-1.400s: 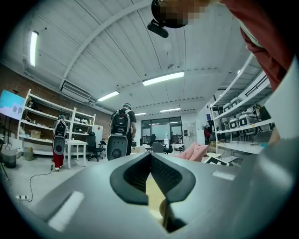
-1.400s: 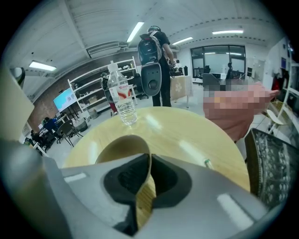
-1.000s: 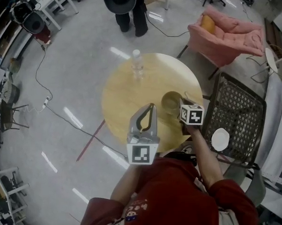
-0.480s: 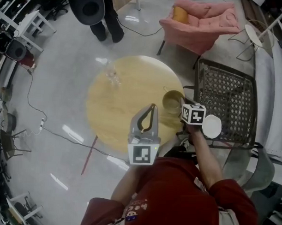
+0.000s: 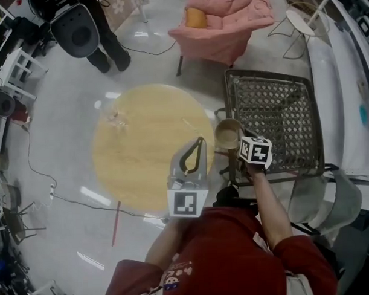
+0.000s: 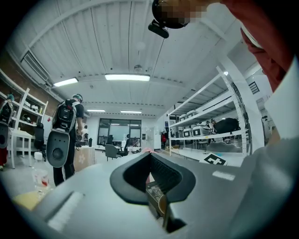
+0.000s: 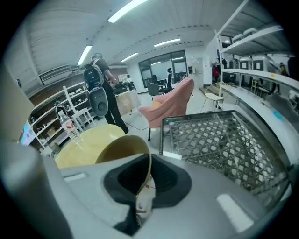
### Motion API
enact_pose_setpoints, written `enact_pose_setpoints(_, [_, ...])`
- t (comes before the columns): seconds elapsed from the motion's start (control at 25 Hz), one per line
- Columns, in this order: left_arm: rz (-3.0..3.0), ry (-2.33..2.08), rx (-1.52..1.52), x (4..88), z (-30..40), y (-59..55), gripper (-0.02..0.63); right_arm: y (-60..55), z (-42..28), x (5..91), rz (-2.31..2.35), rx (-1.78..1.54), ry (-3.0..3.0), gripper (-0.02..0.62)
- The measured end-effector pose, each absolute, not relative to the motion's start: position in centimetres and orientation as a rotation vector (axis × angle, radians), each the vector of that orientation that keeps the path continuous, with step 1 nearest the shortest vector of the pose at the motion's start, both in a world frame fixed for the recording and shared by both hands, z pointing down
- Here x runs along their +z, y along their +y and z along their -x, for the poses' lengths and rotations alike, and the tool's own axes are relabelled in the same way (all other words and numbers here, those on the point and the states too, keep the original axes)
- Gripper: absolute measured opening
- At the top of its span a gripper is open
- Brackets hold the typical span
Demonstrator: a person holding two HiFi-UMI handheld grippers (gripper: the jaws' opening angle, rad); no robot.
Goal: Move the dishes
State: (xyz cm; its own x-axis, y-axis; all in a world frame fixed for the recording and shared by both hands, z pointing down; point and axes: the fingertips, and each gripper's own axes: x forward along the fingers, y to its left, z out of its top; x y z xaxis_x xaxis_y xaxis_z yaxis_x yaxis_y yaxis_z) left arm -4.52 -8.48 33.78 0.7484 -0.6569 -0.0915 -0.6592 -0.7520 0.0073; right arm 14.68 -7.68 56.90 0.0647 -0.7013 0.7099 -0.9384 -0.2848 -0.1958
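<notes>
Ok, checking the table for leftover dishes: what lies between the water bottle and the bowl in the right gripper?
Nothing but bare yellow tabletop lies between the bottle and the bowl; the right gripper view shows it.

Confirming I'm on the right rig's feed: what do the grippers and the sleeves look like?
The left gripper and right gripper are grey with black-lined jaws. Each bears a white cube with black square markers. Sleeves are red.

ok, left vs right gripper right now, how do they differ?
Left gripper is shut on nothing; right gripper is shut on the rim of the beige bowl. Left gripper points level across the room; right gripper tilts down toward the mesh table. Both carry a marker cube.
</notes>
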Motion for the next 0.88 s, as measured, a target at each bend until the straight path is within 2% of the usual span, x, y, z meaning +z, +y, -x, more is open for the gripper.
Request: enact_pose_setpoints(0.88, [3.047, 0.618, 0.095, 33.8, -13.2, -1.9, 0.008, 6.0, -31.6, 57.6, -2.356, 1.189, -1.309, 0.018])
